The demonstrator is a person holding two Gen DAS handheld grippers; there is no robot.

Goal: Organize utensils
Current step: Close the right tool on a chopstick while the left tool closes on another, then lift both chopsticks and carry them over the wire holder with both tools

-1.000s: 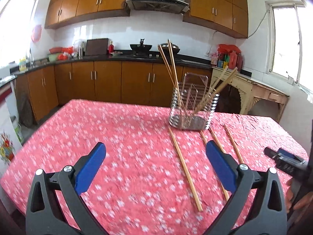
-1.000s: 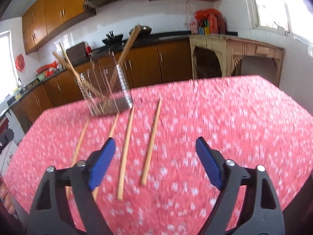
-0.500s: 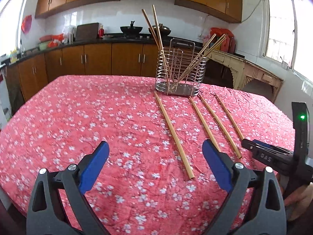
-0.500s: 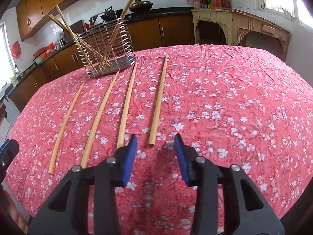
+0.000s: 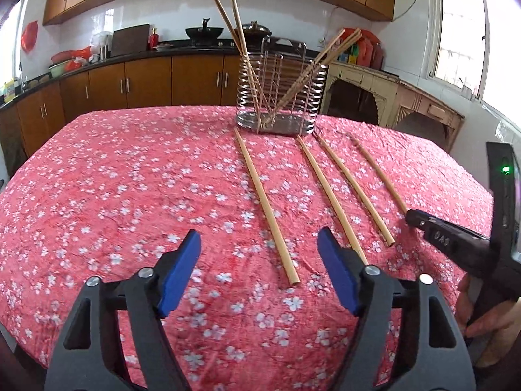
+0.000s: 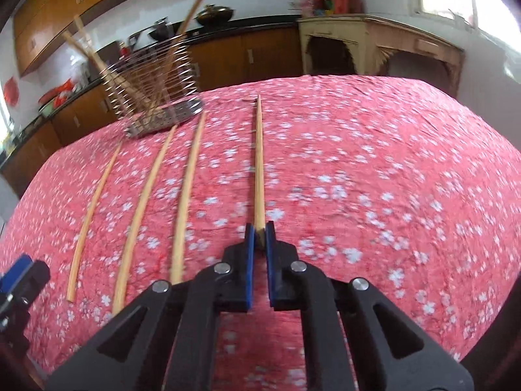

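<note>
Four loose chopsticks lie side by side on the table, thin ends toward the wire holder (image 5: 280,97), which stands at the far side with more chopsticks (image 5: 237,29) leaning out of it. The rightmost chopstick (image 6: 259,163) has its near end pinched between the blue pads of my right gripper (image 6: 259,234), whose jaws are clamped nearly together on it; the stick runs straight away from the fingers. The next chopstick (image 6: 189,192) lies just beside it to the left, then the third chopstick (image 6: 143,208), then the leftmost chopstick (image 5: 263,202).

My left gripper (image 5: 259,267) hovers low over the near end of that leftmost stick. Its jaws are closing but stand well apart, the stick's end lies just ahead of the gap, and the pads touch nothing.

All of this sits on a red tablecloth (image 5: 114,179) printed with white blossoms, slightly wrinkled. Beyond are brown kitchen cabinets (image 5: 146,81), a dark counter with a wok (image 5: 204,31), white tiled wall, a pale wooden side table (image 5: 407,97) and a bright window (image 5: 459,29) on the right.

Both grippers point downward at a slant. My hand (image 5: 488,322) shows around the right gripper's handle in the left view.

A second ago both grippers were higher and wide open; the right has since shut on its stick.
</note>
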